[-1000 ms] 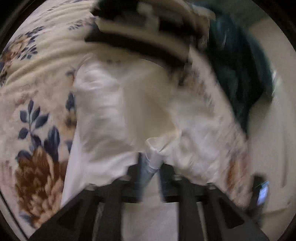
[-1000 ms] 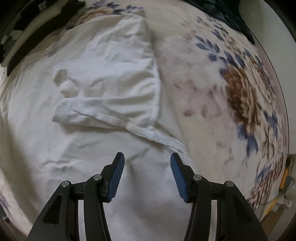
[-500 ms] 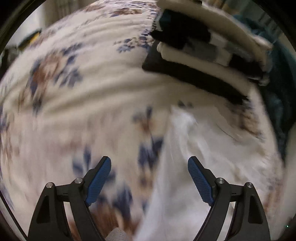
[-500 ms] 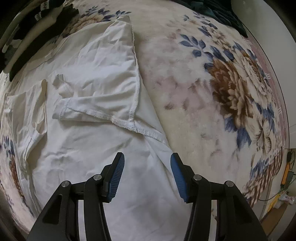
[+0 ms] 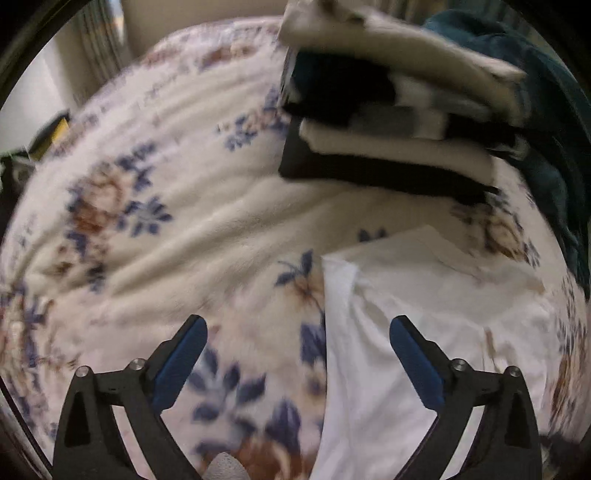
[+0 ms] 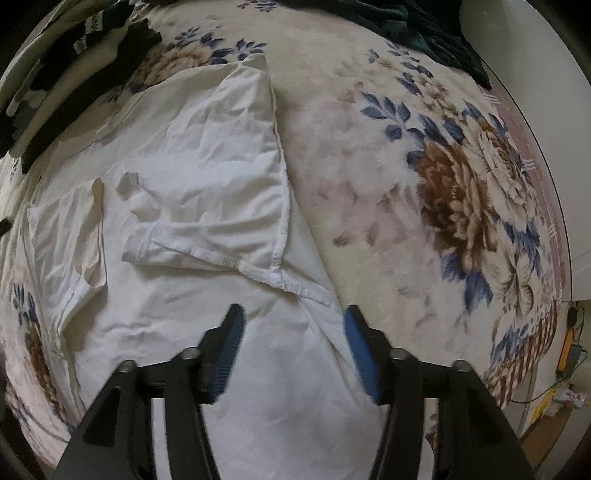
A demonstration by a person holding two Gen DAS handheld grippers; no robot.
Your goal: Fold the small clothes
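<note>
Nearest the right wrist camera, the right gripper (image 6: 291,328) hovers with its jaws parted and nothing between them, its blue pads (image 6: 231,343) poised over the lower part of a white garment (image 6: 207,229). That garment lies spread on a floral blanket (image 6: 461,206), crumpled, with one side turned over onto its middle so that a stitched hem (image 6: 258,267) crosses it just beyond the fingertips. A short sleeve (image 6: 68,236) lies folded inward at the garment's left edge. Beyond the garment, at upper left, sits a stack of folded clothes (image 6: 40,85) in black and cream, and a dark teal fabric (image 6: 424,33) is heaped at the blanket's far edge.

From the left wrist camera, the left gripper (image 5: 297,332) is also released, its jaws spread wide and holding nothing. It hangs over the garment's edge (image 5: 406,332): the left pad is above bare blanket (image 5: 166,184), the right pad above white cloth. Farther on, the stack (image 5: 388,122) rests on the blanket just past the garment's far corner, apart from it. The teal fabric (image 5: 554,129) lies behind and to the right of the stack. This view is blurred, so finer detail cannot be made out.
</note>
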